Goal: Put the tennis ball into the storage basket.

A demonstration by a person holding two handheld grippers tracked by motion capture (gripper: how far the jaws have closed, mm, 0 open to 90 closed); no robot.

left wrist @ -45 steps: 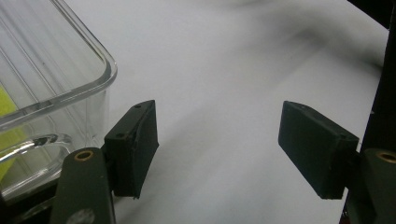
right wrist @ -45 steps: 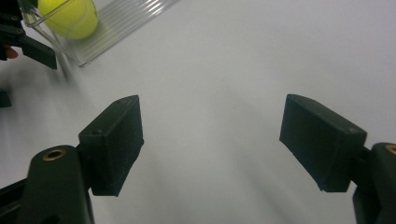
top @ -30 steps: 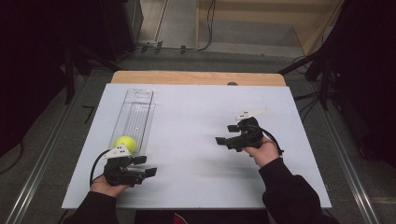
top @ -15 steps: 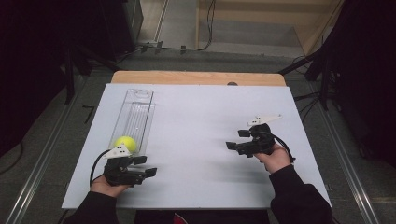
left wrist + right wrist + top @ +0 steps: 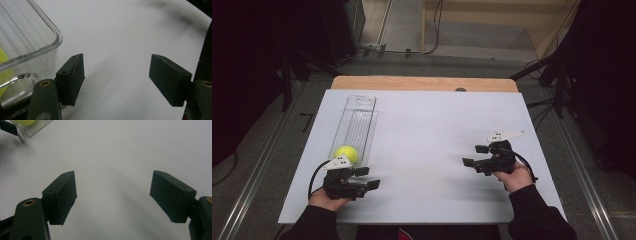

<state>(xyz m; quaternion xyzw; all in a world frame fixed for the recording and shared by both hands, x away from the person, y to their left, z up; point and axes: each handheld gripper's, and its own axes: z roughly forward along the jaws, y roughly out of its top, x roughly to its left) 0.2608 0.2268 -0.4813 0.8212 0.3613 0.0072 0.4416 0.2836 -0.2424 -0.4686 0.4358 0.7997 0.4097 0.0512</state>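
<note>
Tennis ball (image 5: 346,153) is seen inside the clear tray (image 5: 357,117), just beyond the left claw (image 5: 368,178), which is spread; the right claw (image 5: 472,156) is spread too, well apart.

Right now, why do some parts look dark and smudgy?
In the high view, the room around the lit white table is dark. In the left gripper view, the clear tray sits so close that its rim blurs. In the right gripper view, the yellow ball is a far-off blur, with soft shadows beside the jaws.

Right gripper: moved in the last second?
Yes. The right gripper has shifted right and nearer the person, away from the clear tray, which stayed put.
</note>
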